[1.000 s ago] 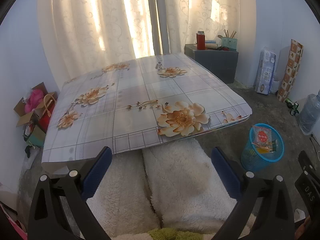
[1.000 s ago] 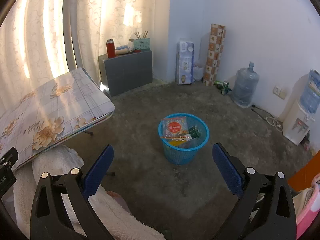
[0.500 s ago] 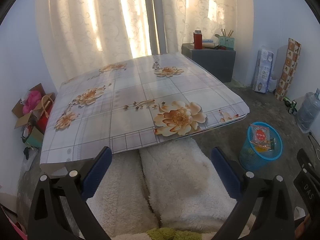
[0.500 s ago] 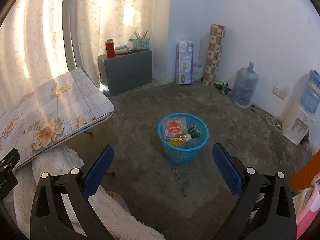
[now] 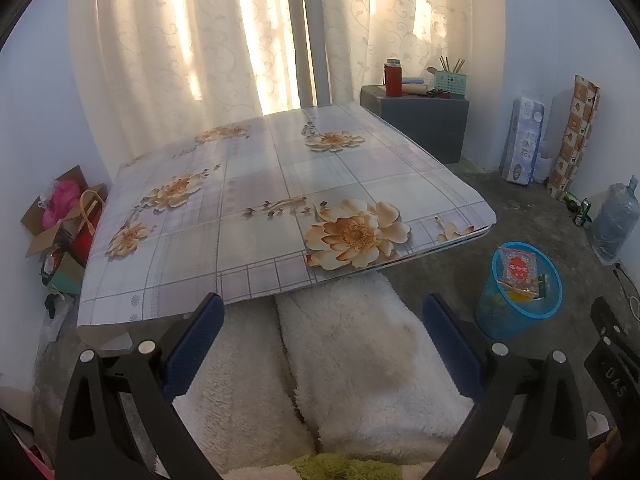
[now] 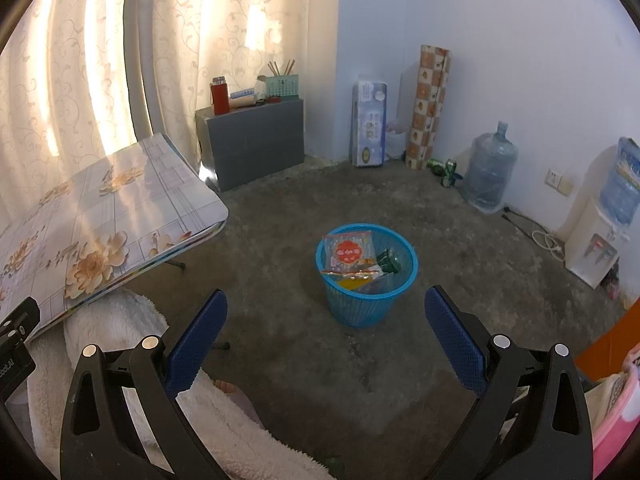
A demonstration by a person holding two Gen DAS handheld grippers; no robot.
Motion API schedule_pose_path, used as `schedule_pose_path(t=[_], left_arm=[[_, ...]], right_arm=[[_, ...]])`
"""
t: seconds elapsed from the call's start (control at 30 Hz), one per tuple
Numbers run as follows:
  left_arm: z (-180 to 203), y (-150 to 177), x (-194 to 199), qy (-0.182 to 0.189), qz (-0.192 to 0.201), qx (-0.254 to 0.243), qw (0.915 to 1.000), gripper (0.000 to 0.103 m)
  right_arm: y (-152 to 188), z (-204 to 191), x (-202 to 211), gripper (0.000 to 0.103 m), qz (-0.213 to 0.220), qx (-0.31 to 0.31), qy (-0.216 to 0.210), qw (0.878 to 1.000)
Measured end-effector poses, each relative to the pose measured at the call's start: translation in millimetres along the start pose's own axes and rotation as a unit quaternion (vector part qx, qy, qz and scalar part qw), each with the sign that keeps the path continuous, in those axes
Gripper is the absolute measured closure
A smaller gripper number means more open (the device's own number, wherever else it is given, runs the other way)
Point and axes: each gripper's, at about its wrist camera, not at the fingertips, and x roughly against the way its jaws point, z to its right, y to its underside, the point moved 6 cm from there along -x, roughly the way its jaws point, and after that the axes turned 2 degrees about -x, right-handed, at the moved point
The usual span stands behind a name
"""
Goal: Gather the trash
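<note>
A blue mesh trash basket (image 6: 366, 304) stands on the grey floor, holding a clear snack bag with a red label (image 6: 349, 255), a green wrapper and yellow scraps. The left wrist view has the same basket (image 5: 502, 316) at the right of the low table (image 5: 256, 216). My right gripper (image 6: 326, 320) hangs open above the floor just short of the basket, nothing between its blue pads. My left gripper (image 5: 323, 324) is open too, over a person's legs in white fleece (image 5: 360, 368) at the table's near edge. The flowered tabletop carries nothing.
A grey cabinet (image 6: 256, 140) with a red flask and a pen holder stands by the curtain. A tissue pack, a patterned roll, cans, a water jug (image 6: 488, 168) and a dispenser (image 6: 596, 240) line the right wall. Boxes and bags (image 5: 64, 224) sit left of the table.
The left wrist view has shifted slightly, so the table and basket sit a little lower and to the left. The right gripper has barely moved. Both stay open.
</note>
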Motion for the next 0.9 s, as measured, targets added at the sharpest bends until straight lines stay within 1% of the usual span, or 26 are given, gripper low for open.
schedule_pose_path(t=[0.9], left_arm=[[-0.5, 1.4, 0.0, 0.003, -0.001, 0.000, 1.0000, 0.006]], right_arm=[[-0.7, 0.1, 2.1, 0.008, -0.001, 0.000, 0.000, 1.000]])
